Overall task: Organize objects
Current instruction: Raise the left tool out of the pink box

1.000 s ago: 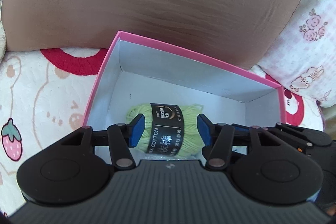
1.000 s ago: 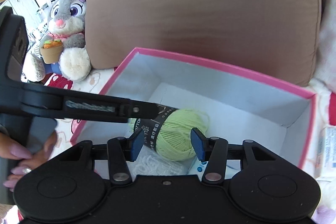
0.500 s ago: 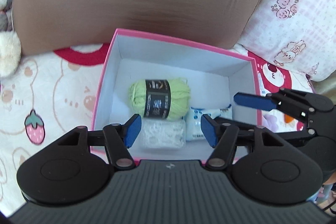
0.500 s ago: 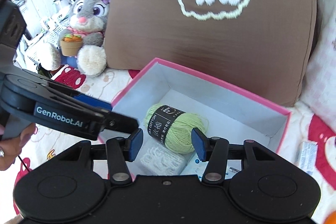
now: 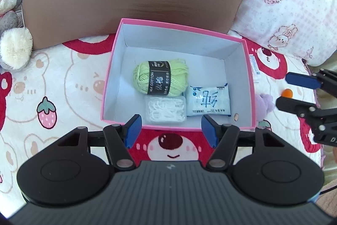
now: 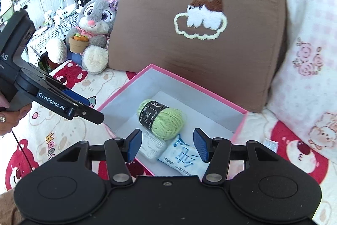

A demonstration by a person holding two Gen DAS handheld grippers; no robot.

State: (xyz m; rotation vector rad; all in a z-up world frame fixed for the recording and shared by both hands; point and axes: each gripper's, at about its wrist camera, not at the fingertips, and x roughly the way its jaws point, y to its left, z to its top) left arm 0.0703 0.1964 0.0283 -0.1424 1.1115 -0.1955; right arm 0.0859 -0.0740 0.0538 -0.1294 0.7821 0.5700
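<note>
The green yarn ball (image 5: 160,77) lies inside the pink box (image 5: 250,85), beside a white packet (image 5: 208,101). Both tools are let go and hold nothing. The left tool (image 5: 171,132) hangs above the box's near edge; the right tool (image 6: 167,145), whose jaws have just been opening, points down at it. Lift clear of the box walls before reaching for the next thing.
</note>
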